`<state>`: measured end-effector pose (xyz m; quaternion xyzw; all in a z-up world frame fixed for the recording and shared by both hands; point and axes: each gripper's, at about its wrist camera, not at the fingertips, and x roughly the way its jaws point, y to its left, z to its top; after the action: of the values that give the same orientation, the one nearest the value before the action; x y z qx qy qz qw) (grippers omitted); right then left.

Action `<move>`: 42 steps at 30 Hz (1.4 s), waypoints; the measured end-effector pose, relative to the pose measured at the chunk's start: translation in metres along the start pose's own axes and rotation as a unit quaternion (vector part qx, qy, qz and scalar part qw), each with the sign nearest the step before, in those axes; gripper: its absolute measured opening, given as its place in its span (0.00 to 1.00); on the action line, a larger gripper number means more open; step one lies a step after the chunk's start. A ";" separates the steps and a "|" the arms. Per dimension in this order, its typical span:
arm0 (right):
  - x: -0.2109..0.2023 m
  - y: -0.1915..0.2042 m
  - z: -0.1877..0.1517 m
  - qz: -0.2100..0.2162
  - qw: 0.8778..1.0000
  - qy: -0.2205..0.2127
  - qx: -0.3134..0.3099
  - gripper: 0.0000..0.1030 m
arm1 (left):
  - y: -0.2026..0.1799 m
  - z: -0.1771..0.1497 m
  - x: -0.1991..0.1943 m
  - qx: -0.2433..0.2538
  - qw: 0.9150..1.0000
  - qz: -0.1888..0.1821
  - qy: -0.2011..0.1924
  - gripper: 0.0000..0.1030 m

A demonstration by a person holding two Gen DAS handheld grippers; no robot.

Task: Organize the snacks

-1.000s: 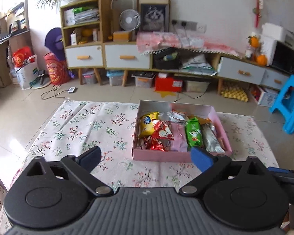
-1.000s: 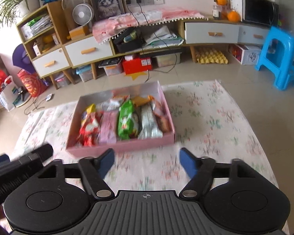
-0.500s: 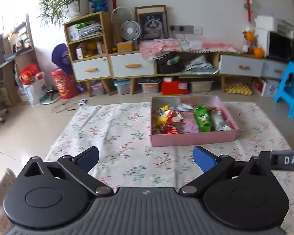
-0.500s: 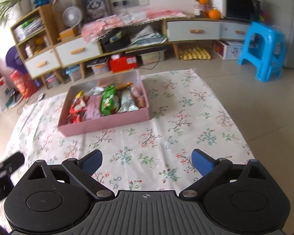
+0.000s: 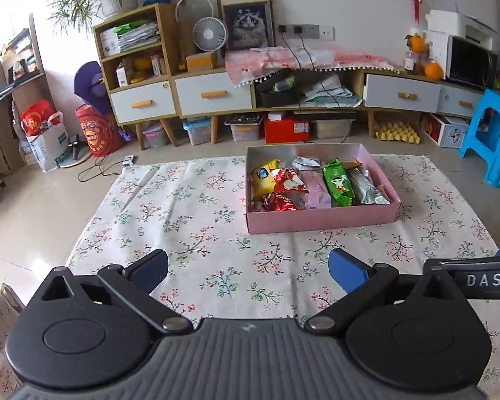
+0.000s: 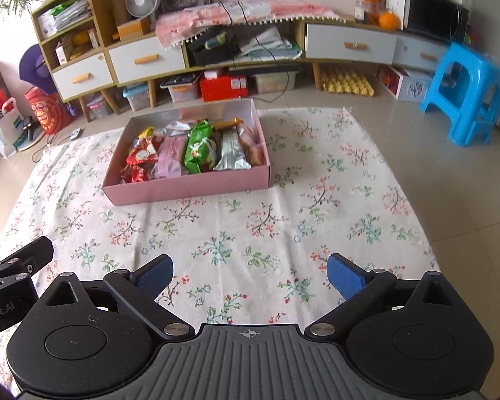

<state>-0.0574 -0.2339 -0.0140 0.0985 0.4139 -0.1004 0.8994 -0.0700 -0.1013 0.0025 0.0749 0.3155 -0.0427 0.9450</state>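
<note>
Grippers, left [image 5: 248, 268] and right [image 6: 250, 273], have drawn back from the box [image 6: 186, 186], both wide open and empty. Snacks [image 6: 196, 148] lie packed inside it (cloth [image 6: 283, 226] bare); sorting appears complete.

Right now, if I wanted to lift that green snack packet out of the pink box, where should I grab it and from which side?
Probably the near end of the green snack packet, from above. It lies flat and lengthwise in the pink box, packed between the pink packet and the silver one, so its long sides offer little room. The right gripper is open and empty.
</note>
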 end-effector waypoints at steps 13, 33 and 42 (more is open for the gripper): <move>0.006 0.008 -0.001 -0.005 1.000 0.009 -0.013 0.97 | 0.004 0.001 0.005 -0.001 1.000 -0.011 0.021 1.00; 0.010 0.016 -0.002 -0.011 0.999 0.013 -0.028 0.97 | 0.008 0.003 0.009 -0.001 0.999 -0.008 0.036 1.00; 0.010 0.016 -0.002 -0.011 0.999 0.015 -0.030 0.97 | 0.009 0.003 0.011 -0.003 0.999 -0.010 0.041 1.00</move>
<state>-0.0483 -0.2191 -0.0214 0.0683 0.4308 -0.0967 0.8947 -0.0589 -0.0936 -0.0008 0.0705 0.3546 -0.0477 0.9312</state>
